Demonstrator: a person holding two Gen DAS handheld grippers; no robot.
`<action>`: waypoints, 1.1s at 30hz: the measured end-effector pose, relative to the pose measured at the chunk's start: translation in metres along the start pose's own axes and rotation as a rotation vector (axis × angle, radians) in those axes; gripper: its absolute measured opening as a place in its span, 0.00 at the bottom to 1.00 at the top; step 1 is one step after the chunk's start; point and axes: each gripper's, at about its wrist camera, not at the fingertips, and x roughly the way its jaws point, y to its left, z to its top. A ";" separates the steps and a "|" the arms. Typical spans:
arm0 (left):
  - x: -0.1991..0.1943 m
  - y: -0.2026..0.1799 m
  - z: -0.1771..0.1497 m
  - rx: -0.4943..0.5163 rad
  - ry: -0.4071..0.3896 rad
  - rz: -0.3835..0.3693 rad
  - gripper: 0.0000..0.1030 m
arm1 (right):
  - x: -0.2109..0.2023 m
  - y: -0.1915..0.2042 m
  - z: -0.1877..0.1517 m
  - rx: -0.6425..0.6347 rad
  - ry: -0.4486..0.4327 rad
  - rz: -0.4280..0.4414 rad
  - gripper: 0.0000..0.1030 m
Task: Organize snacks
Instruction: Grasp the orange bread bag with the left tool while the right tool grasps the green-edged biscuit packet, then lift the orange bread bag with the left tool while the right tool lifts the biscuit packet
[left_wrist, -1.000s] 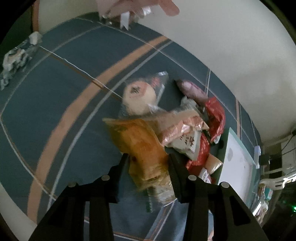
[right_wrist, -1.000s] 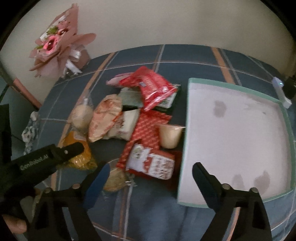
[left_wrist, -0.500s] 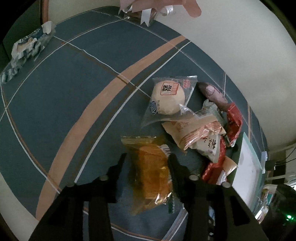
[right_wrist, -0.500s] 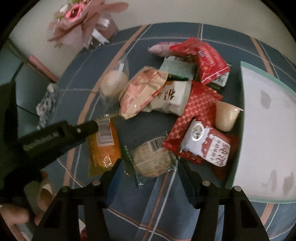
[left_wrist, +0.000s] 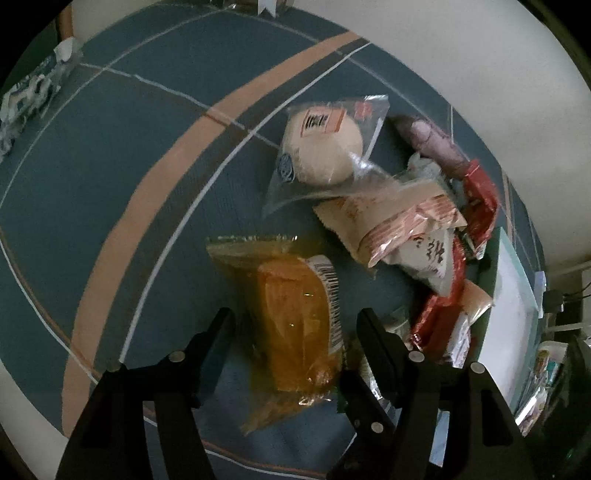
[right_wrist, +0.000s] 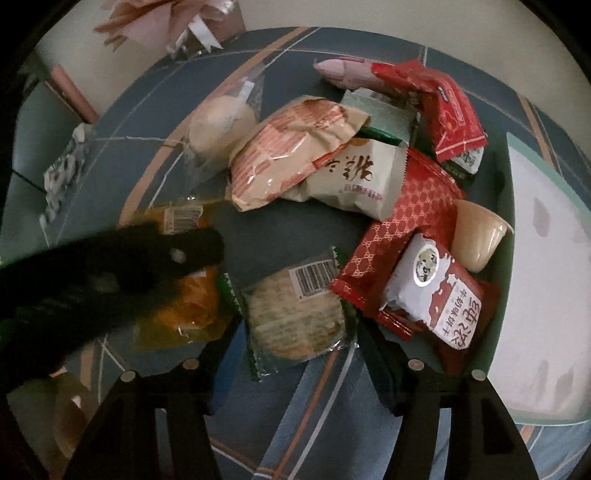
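A pile of snack packets lies on a blue plaid cloth (left_wrist: 122, 155). My left gripper (left_wrist: 295, 328) is open, its fingers on either side of an orange packet (left_wrist: 295, 325) that lies on the cloth. It also shows in the right wrist view (right_wrist: 184, 310). My right gripper (right_wrist: 299, 339) is open around a round cracker in a clear green-edged packet (right_wrist: 295, 317). The left gripper's dark finger (right_wrist: 147, 258) crosses the left of the right wrist view.
A round bun in clear wrap (left_wrist: 321, 147), a beige-red packet (right_wrist: 295, 162), a white packet (right_wrist: 354, 177), red packets (right_wrist: 417, 206), a jelly cup (right_wrist: 476, 236) and a milk-candy packet (right_wrist: 439, 291) lie around. A pale tray with a green rim (right_wrist: 517, 258) sits right. A pink bouquet (right_wrist: 155, 22) stands behind.
The left gripper has opened wider around the orange packet. The right gripper has come lower and closer to the round cracker packet, with its fingers now on both sides of it.
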 end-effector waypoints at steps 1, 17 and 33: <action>0.002 0.001 0.001 -0.008 0.003 0.000 0.67 | 0.002 0.003 0.001 -0.007 -0.002 -0.004 0.65; 0.005 0.007 0.011 -0.070 -0.013 -0.041 0.44 | 0.008 0.010 -0.016 -0.005 -0.010 -0.029 0.76; 0.001 0.022 0.006 -0.102 -0.009 -0.066 0.44 | 0.015 -0.013 -0.002 0.155 0.025 0.163 0.82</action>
